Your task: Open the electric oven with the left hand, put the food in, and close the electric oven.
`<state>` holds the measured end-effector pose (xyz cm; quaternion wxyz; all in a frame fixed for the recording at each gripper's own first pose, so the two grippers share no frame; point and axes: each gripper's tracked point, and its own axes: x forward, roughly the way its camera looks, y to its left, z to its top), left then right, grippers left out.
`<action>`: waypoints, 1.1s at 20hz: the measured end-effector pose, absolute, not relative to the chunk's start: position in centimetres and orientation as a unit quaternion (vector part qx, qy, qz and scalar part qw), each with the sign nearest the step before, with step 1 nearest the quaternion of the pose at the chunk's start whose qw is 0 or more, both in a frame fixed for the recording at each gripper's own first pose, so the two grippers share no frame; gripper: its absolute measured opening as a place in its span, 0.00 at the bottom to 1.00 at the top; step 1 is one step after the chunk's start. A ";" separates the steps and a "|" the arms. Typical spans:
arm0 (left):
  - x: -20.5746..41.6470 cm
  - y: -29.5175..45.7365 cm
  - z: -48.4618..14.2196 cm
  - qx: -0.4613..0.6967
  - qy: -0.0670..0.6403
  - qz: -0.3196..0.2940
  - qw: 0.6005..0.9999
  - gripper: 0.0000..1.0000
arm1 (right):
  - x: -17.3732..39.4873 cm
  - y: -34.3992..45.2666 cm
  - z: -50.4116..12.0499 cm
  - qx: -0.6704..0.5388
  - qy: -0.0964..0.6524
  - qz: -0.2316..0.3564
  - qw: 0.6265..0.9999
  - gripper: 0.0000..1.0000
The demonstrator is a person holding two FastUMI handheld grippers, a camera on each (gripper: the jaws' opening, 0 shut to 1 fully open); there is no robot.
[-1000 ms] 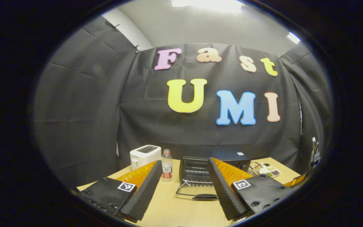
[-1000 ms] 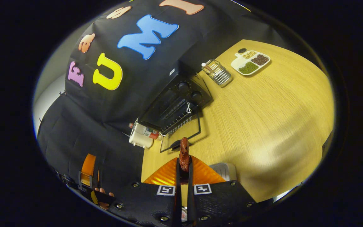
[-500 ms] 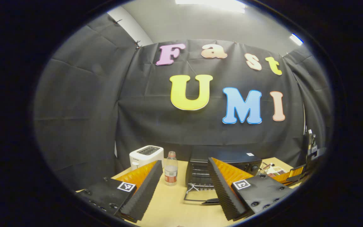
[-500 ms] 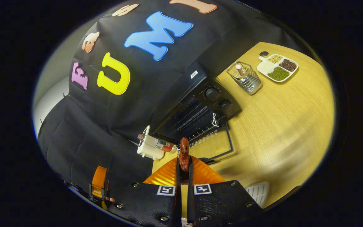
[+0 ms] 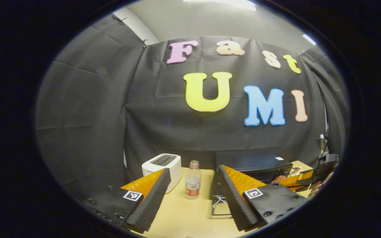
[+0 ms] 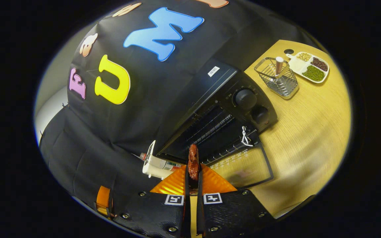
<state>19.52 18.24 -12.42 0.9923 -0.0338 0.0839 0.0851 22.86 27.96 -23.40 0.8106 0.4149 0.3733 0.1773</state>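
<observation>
Jaws of the right gripper [image 6: 193,178] are pressed together on one dark reddish-brown piece of food [image 6: 193,161], which stands up from between the fingers. Just past the food's tip, in the right gripper view, is the black electric oven [image 6: 223,109] with its glass door [image 6: 243,167] folded down flat onto the light wooden table [image 6: 309,132]; the wire rack inside is exposed. Two round knobs sit on the oven's front panel.

Jaws of the left gripper [image 5: 192,198] stand wide apart with nothing between them, above the table. Ahead of them, in the left gripper view, are one white toaster [image 5: 164,164] and one clear plastic bottle [image 5: 192,180] with a red label, side by side to the left of the oven.

Beyond the oven on the table stand one wire basket [image 6: 278,79] holding a single upright utensil, and one white divided tray [image 6: 309,66] with three portions of beans or grains.
</observation>
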 end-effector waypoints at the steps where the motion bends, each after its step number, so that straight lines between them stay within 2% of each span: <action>1: 19.7 18.9 -12.7 -0.030 0.086 0.087 0.992 0.96 | 23.7 28.4 -23.6 0.420 0.368 0.177 0.810 0.07; 5: 19.8 21.4 -13.7 -0.017 0.101 0.103 0.989 0.96 | 26.1 30.5 -25.1 0.428 0.361 0.173 0.810 0.07; 6: 19.7 21.8 -14.1 -0.015 0.105 0.107 0.989 0.91 | 26.6 31.1 -25.4 0.430 0.357 0.175 0.810 0.07; 10: 19.4 23.6 -15.1 -0.011 0.118 0.122 0.985 1.00 | 29.1 32.3 -26.6 0.447 0.343 0.166 0.809 0.07; 13: 19.1 24.4 -15.6 -0.010 0.127 0.131 0.983 1.00 | 30.7 32.6 -27.0 0.455 0.317 0.160 0.816 0.07; 14: 18.8 24.5 -16.0 -0.009 0.131 0.132 0.983 0.96 | 31.3 32.6 -27.0 0.455 0.309 0.156 0.820 0.07; 19: 18.4 24.5 -16.7 -0.011 0.138 0.136 0.981 1.00 | 32.6 32.3 -28.8 0.457 0.319 0.141 0.818 0.09; 21: 18.2 24.2 -17.0 -0.008 0.141 0.135 0.981 1.00 | 32.4 31.9 -29.2 0.450 0.323 0.135 0.821 0.13; 22: 18.2 24.0 -17.0 -0.007 0.142 0.135 0.981 1.00 | 32.4 31.7 -29.7 0.441 0.326 0.128 0.826 0.08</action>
